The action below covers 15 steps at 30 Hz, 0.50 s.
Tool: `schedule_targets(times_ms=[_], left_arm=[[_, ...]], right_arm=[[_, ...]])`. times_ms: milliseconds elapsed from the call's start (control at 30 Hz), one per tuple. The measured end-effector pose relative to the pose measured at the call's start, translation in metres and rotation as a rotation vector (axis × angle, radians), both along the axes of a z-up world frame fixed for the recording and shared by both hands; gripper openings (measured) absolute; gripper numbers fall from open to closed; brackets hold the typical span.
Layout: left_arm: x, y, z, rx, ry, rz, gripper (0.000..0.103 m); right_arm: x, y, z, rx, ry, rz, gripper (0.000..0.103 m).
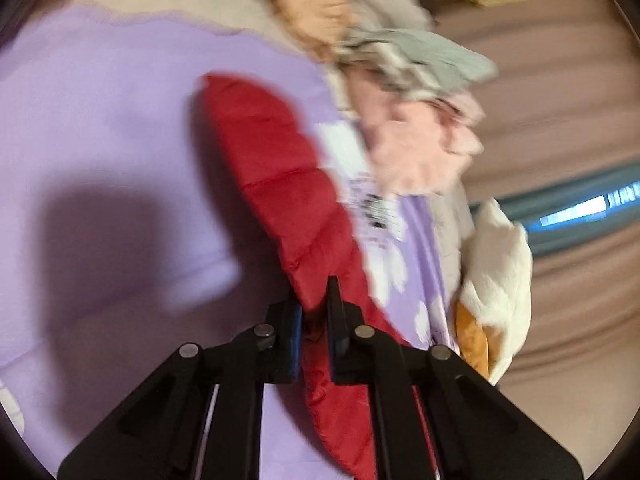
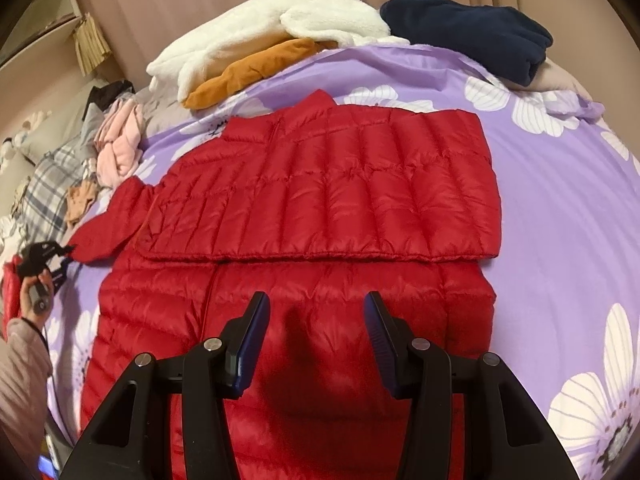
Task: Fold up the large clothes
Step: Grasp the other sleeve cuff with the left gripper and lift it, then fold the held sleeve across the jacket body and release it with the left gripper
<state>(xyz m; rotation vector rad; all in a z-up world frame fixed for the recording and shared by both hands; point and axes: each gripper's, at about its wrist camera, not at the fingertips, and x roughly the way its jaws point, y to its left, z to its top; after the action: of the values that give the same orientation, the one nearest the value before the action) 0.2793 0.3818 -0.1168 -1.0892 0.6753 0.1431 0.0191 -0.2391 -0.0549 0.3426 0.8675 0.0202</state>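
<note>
A red quilted down jacket (image 2: 328,200) lies on the purple flowered bedspread (image 2: 540,208), its right side folded in over the body. Its left sleeve (image 2: 110,228) sticks out to the left. My left gripper (image 1: 314,312) is shut on that red sleeve (image 1: 280,184), which runs up and away from the pads in a blurred wrist view. In the right wrist view the left gripper (image 2: 66,254) shows at the far left, held by a hand, at the sleeve's cuff. My right gripper (image 2: 316,320) hovers open over the jacket's lower part, nothing between its fingers.
A white fleece (image 2: 280,28) and an ochre garment (image 2: 248,72) lie at the bed's far side, with a folded navy garment (image 2: 472,36) to the right. Pink (image 2: 120,148) and plaid clothes (image 2: 52,188) are heaped at the left. Curtains hang behind.
</note>
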Motion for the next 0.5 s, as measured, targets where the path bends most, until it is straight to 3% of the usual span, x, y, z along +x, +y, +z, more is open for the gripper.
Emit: schedule_targets(times_ms=[167,267,367,500], left_arm=[[0.003,-0.068,0.079,0.273,-0.116,-0.183,0.007],[-0.002,-0.130,0.123,0.425,-0.205,-0.327,0.007],[-0.014,-0.195,0.151,0.547,-0.280,-0.461,0.008],[-0.037,-0.280,0.165,0.656,-0.340,-0.640,0.011]], right_arm=[[-0.005,0.001,-0.002,0.008,0.001,-0.008,0.049],[-0.011,0.000,-0.001,0.023,-0.011,-0.008,0.049],[-0.018,-0.003,0.002,0.031,-0.024,-0.011,0.049],[-0.028,-0.010,0.004,0.048,-0.035,-0.031,0.049]])
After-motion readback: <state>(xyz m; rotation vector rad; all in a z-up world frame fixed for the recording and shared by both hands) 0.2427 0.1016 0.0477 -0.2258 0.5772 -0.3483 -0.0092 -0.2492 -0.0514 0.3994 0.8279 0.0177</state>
